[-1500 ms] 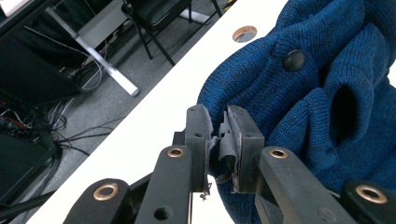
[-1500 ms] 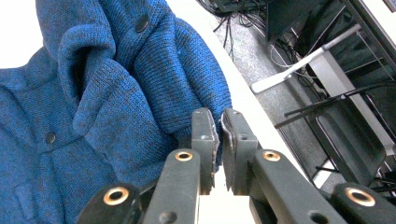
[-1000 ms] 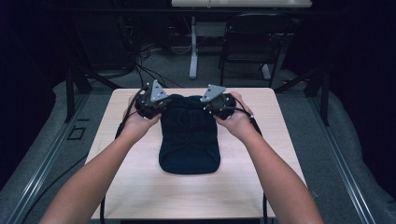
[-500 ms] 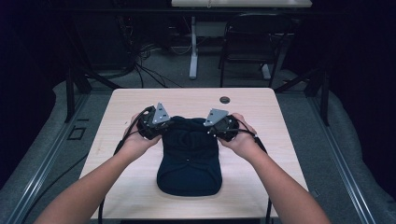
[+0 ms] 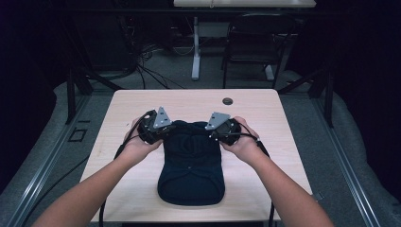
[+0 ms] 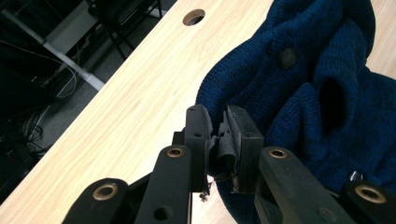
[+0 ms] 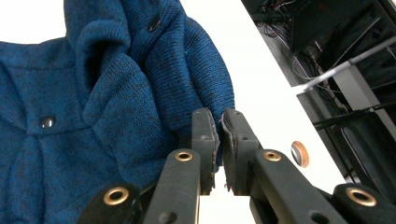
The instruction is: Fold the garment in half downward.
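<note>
Two grippers hold a dark blue knitted garment (image 5: pixel 191 163) at its far corners in the high view, left gripper (image 5: pixel 166 128) and right gripper (image 5: pixel 213 132); it lies mid-table (image 5: pixel 283 123), bare wood on every side. Left gripper view: jaws clenched on a knit edge (image 6: pixel 219 135), the table's far edge beyond. Right gripper view: jaws pinch the garment's edge (image 7: pixel 217 126), the table's edge just beside them.

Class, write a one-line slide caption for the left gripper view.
Left gripper pinches the edge of a dark blue knitted garment lying on a light wooden table.
</note>
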Action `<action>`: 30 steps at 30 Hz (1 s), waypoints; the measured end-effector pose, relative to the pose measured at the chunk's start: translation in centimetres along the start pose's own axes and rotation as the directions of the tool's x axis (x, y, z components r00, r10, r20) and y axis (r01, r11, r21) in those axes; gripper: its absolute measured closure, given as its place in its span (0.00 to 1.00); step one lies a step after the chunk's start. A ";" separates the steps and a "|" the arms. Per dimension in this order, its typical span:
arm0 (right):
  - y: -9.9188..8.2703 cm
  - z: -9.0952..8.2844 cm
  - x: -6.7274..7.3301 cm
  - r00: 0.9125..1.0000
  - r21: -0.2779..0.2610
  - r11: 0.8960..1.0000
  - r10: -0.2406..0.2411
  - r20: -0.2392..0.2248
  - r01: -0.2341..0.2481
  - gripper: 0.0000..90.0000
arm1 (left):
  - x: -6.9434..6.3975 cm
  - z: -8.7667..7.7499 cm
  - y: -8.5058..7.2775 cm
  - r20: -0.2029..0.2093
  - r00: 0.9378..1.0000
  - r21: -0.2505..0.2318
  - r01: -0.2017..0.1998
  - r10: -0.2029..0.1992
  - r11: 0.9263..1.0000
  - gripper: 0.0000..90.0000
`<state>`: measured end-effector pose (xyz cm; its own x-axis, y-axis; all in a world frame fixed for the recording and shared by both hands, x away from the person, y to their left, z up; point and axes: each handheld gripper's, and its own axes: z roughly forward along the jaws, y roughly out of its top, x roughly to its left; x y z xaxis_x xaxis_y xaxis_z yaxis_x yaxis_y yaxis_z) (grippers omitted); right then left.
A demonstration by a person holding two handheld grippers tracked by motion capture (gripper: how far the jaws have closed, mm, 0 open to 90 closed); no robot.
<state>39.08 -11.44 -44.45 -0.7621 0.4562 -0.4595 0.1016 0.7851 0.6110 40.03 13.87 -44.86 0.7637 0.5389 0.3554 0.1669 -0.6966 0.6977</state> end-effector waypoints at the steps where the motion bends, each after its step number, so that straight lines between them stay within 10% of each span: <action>1: 0.0 -0.1 0.1 1.000 -0.001 1.000 -0.002 0.002 0.002 0.93 | -0.4 -0.1 -0.3 0.008 1.000 -0.001 0.002 -0.002 1.000 0.89; 14: -1.9 -1.5 4.5 0.999 -0.009 0.999 -0.037 -0.039 0.037 0.92 | -4.3 -1.5 -3.0 0.087 0.996 -0.010 -0.034 0.035 0.999 0.88; 30: -2.6 -3.3 6.5 0.992 -0.034 0.999 0.001 -0.127 -0.006 0.93 | -5.3 -2.7 -4.4 0.163 0.987 -0.014 0.010 -0.008 1.000 0.88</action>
<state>31.70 -11.92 -46.89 -0.8368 0.4006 -0.3733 0.0842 0.7677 0.6352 33.55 15.41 -48.12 0.8541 0.4595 0.2437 0.1657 -0.6845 0.7099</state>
